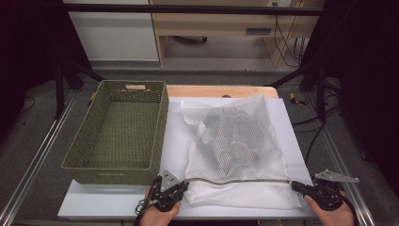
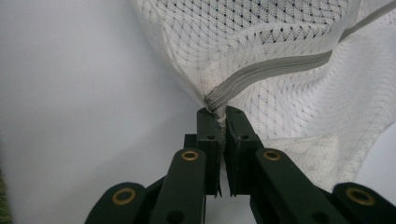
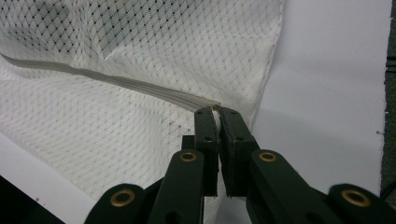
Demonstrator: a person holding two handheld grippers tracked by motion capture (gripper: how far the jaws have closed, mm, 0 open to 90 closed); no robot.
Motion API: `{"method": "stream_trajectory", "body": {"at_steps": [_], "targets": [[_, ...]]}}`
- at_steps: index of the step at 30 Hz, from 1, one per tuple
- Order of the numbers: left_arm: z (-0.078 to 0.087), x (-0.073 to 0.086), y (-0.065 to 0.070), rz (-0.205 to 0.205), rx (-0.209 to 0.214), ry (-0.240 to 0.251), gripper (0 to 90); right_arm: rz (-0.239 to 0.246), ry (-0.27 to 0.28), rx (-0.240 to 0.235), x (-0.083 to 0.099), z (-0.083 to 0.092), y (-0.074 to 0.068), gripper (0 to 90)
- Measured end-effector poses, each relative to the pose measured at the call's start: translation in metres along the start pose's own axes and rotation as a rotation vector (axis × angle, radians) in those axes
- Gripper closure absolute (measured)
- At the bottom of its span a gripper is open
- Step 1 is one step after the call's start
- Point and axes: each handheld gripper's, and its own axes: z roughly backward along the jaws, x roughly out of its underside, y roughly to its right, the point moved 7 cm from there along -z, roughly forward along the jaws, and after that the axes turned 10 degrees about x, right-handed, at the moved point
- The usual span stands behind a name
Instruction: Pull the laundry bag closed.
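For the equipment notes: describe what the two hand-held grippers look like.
Both the left gripper and the right gripper are black, with paired flat jaws on linked bars fixed by brass-coloured rivets. Each carries a grey three-cornered plate on top. A thin black cable trails from the left one. No sleeves visible.

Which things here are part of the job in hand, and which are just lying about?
In the job:
mesh laundry bag
its zipper
left gripper, shut on the zipper's end
right gripper, shut on the other end

Lying about:
green woven basket
white board
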Motion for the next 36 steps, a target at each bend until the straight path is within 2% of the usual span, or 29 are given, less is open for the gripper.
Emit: {"method": "stream_trajectory", "body": {"at_steps": [8,10,15,20,29,32,36], "targets": [[-0.002,0.003,0.001,-0.006,0.000,-0.021,86.0,0.002,0.019,0.023,-0.007,-0.007,0.008,86.6],[-0.003,0.003,0.001,-0.005,-0.002,-0.019,86.0,-0.011,0.014,0.021,-0.008,-0.008,0.009,86.6],[-0.002,0.003,0.000,-0.003,-0.003,-0.010,85.5,-0.003,0.012,0.017,-0.008,-0.009,0.007,86.5],[-0.002,0.003,0.001,-0.023,-0.016,-0.013,84.1,0.001,0.011,0.010,-0.006,-0.009,0.006,86.4],[-0.002,-0.002,0.001,-0.045,-0.034,0.014,73.6,0.023,0.020,0.005,-0.006,-0.010,0.001,83.2],[-0.002,-0.003,0.003,-0.058,-0.038,0.014,71.6,0.045,0.029,0.009,-0.007,-0.010,-0.003,80.8],[-0.001,-0.006,0.006,-0.077,-0.052,0.023,63.3,0.061,0.052,0.006,-0.010,-0.009,-0.010,73.9]]}}
